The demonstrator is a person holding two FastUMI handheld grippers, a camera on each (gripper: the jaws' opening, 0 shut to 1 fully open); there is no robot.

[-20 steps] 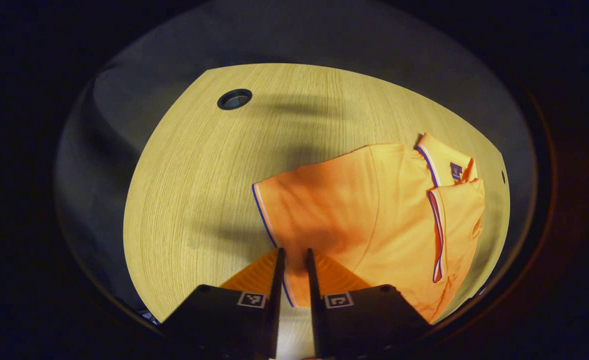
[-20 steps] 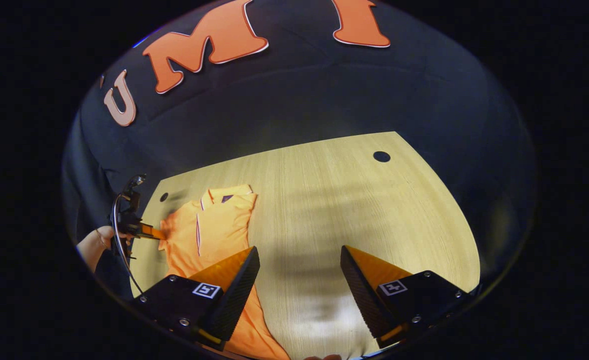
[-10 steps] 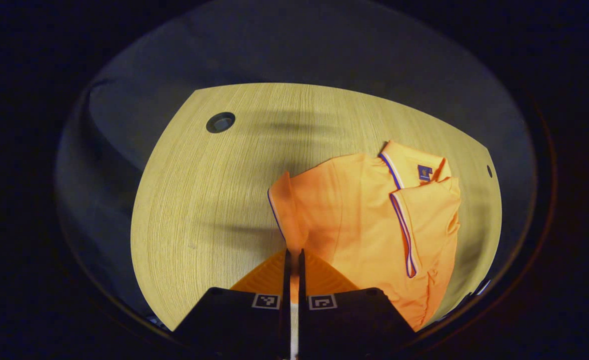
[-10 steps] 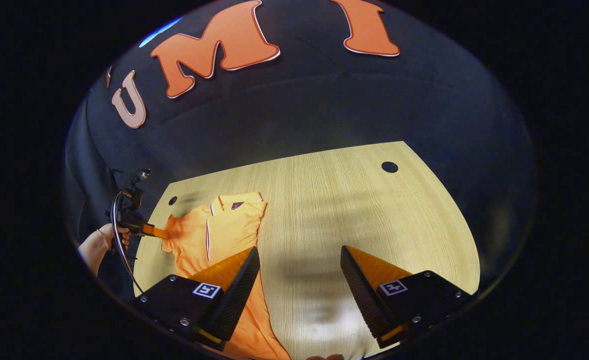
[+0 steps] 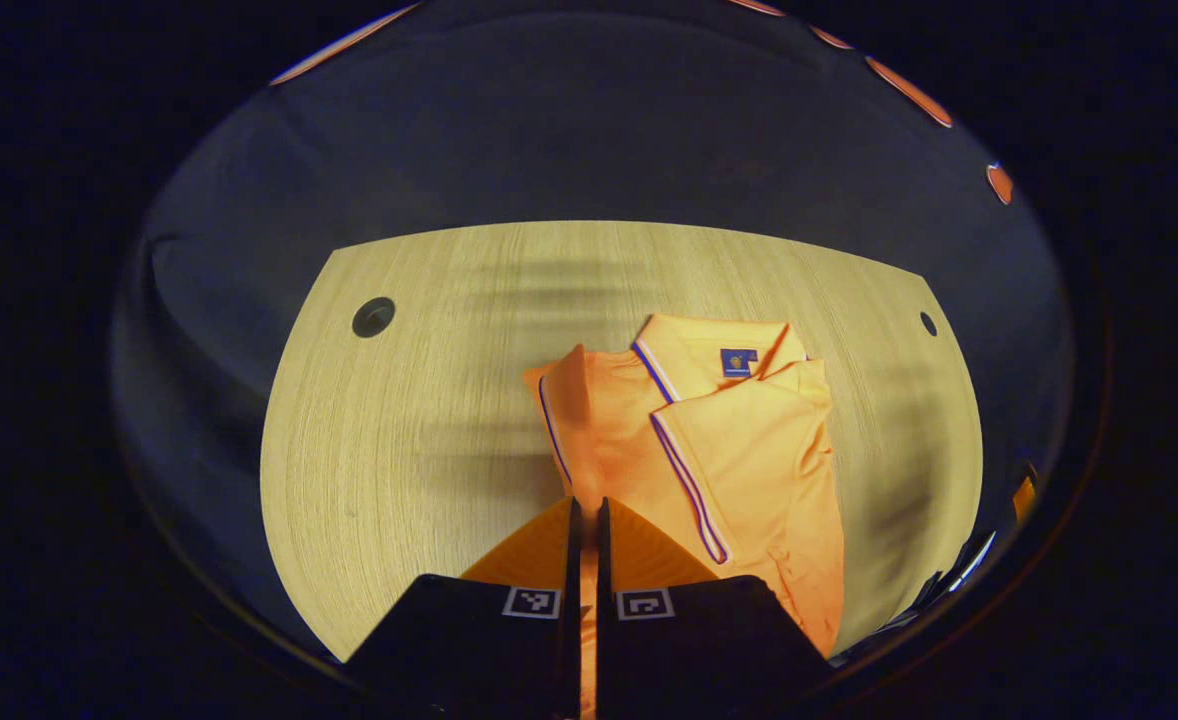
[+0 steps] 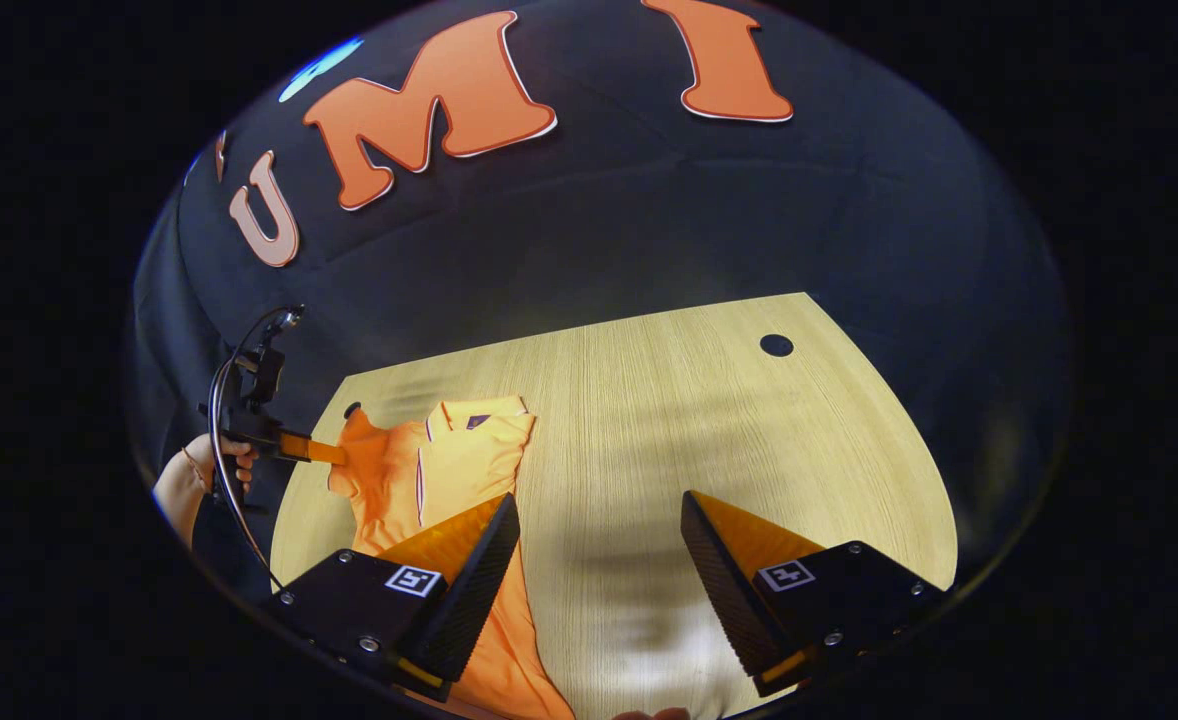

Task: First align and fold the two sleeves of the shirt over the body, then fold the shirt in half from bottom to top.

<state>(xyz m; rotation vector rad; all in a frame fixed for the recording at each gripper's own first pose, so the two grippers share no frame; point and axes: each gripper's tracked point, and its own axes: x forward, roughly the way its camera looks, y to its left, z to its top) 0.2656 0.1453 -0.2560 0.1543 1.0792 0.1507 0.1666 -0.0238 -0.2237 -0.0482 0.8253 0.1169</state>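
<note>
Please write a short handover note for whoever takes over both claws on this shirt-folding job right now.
Left claw: shut on the shirt's left sleeve, holding it raised off the wooden table; in the right gripper view it shows at the table's left edge, held by a hand.
Right claw: open and holding nothing, above the table just right of the orange polo shirt.
Done: the other sleeve already lies folded over the body.
Left: lay the held sleeve across the body in line with the first, release, then fold the shirt in half from bottom to top.
</note>
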